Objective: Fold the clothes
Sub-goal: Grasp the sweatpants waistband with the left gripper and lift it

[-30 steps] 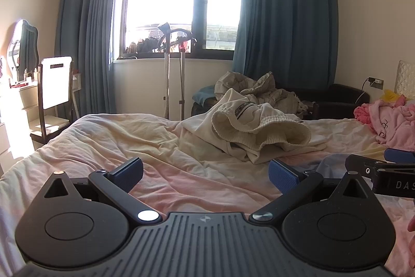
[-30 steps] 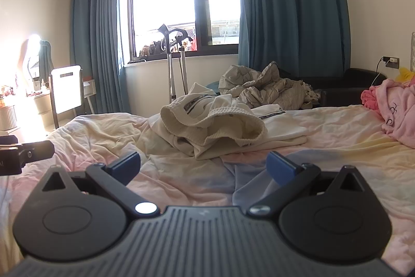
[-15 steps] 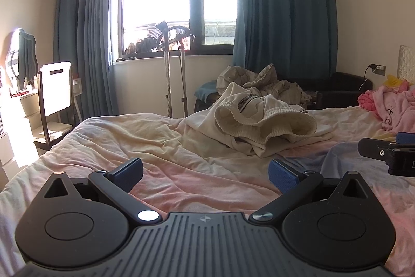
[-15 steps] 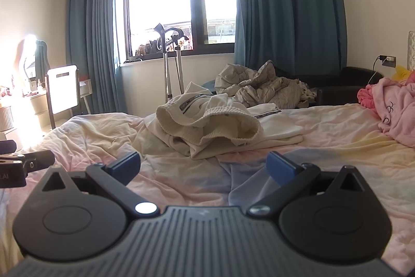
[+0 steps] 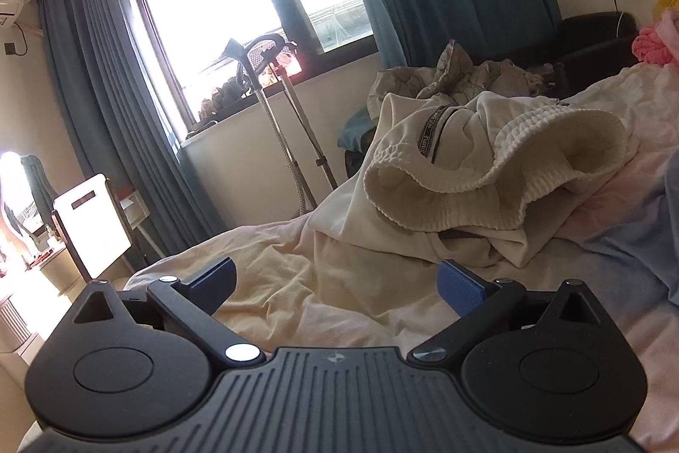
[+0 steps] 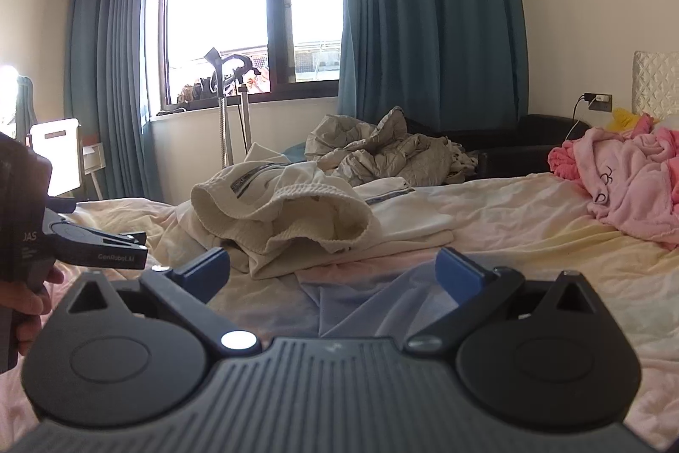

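A crumpled cream garment with a ribbed waistband (image 5: 488, 173) lies in a heap on the bed; it also shows in the right wrist view (image 6: 293, 215). My left gripper (image 5: 335, 283) is open and empty, low over the sheet just short of the garment's near edge. It shows from the side in the right wrist view (image 6: 102, 245) at the left. My right gripper (image 6: 333, 270) is open and empty, above a light blue cloth (image 6: 360, 304) spread on the bed, short of the cream garment.
The bed sheet (image 6: 530, 223) is rumpled, cream and pink. A pink fleece garment (image 6: 628, 173) lies at the right. A grey quilt (image 6: 382, 151) is piled beyond the bed by a black chair (image 6: 530, 143). A garment steamer stand (image 5: 293, 122) and a white chair (image 5: 91, 223) stand by the window.
My left gripper has moved forward toward the cream garment and tilted, so the garment looms larger. My right gripper has edged forward a little. Both stay open.
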`<state>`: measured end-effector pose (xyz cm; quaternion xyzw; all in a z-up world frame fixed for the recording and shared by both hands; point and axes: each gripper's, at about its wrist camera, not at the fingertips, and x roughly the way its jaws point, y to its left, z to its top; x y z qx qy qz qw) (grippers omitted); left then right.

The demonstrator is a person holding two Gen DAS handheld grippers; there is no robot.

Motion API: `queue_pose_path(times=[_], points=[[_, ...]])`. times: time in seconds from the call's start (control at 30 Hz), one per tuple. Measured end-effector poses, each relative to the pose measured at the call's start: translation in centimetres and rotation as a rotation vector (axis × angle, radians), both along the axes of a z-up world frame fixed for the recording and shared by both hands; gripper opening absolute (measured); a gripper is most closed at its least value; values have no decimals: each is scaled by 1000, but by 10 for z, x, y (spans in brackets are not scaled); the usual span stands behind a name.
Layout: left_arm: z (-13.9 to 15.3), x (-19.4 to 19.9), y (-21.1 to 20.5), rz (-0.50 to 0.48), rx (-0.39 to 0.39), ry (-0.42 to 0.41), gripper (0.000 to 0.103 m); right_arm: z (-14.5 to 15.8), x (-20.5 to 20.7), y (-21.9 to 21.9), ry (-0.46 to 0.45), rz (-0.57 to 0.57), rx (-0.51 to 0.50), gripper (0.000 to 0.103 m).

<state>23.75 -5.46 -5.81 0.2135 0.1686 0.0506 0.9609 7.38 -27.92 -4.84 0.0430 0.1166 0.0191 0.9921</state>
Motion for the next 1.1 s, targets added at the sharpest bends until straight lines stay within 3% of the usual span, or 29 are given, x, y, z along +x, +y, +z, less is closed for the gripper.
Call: queue_pose_path(times=[0.13, 0.3, 0.4, 0.43, 0.5, 0.57, 0.63, 0.9, 1.1], points=[[-19, 54, -14, -3, 117, -17, 90, -18, 25, -11, 43, -19, 49, 103], [-43, 115, -32, -3, 269, -50, 90, -43, 52, -13, 108, -2, 68, 103], [-50, 143, -37, 7, 303, -67, 87, -54, 61, -14, 123, -5, 68, 103], [-49, 149, -37, -1, 299, -67, 80, -58, 65, -15, 130, -9, 69, 103], [-42, 152, -39, -39, 261, -85, 67, -63, 71, -17, 139, -18, 77, 103], [-33, 147, -41, -70, 229, -132, 31, -66, 75, -19, 137, -27, 85, 103], [-21, 138, -42, -92, 164, -182, 13, -68, 77, -20, 130, -37, 86, 103], [39, 42, -37, -200, -72, -259, 9, -56, 65, -24, 48, -81, 95, 103], [83, -61, -11, -192, -265, -243, 9, -37, 46, -20, -4, 16, 96, 102]])
